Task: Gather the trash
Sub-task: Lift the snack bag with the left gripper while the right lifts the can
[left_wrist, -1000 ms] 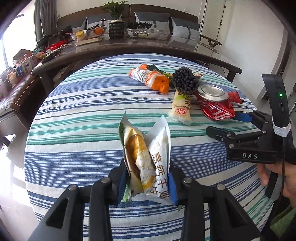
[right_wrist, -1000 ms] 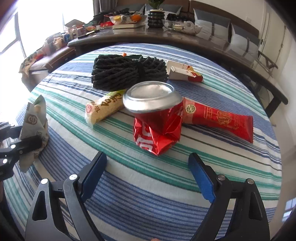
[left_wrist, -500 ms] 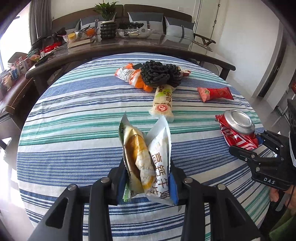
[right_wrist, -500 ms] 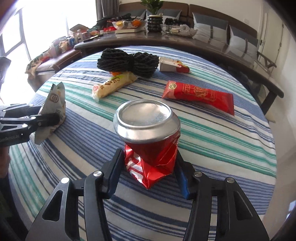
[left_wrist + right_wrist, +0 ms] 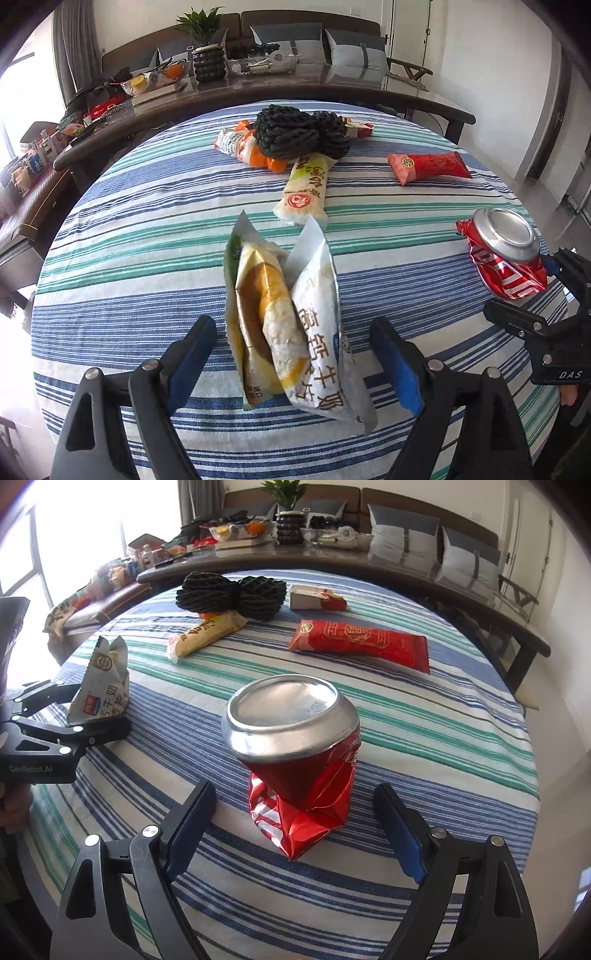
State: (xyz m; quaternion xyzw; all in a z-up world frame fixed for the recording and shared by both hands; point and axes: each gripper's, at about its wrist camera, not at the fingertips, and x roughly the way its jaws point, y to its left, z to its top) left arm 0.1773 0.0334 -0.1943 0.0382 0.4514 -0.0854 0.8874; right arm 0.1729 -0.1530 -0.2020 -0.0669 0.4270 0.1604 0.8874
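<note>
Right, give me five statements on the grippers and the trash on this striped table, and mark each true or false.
1. The left gripper has its jaws open around the snack wrappers. True; they have just been opening.
2. The right gripper squeezes the crushed red can. False; its pads stand clear of it, having just opened.
3. The red packet lies flat on the striped tablecloth. True.
4. The black mesh bundle sits beside the can. False; it lies at the table's far side.
5. The can is uncrushed. False; its body is crumpled.

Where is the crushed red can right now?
The crushed red can stands on the striped tablecloth between the right gripper's open jaws, untouched; the red wrapper lies beyond it.
</note>
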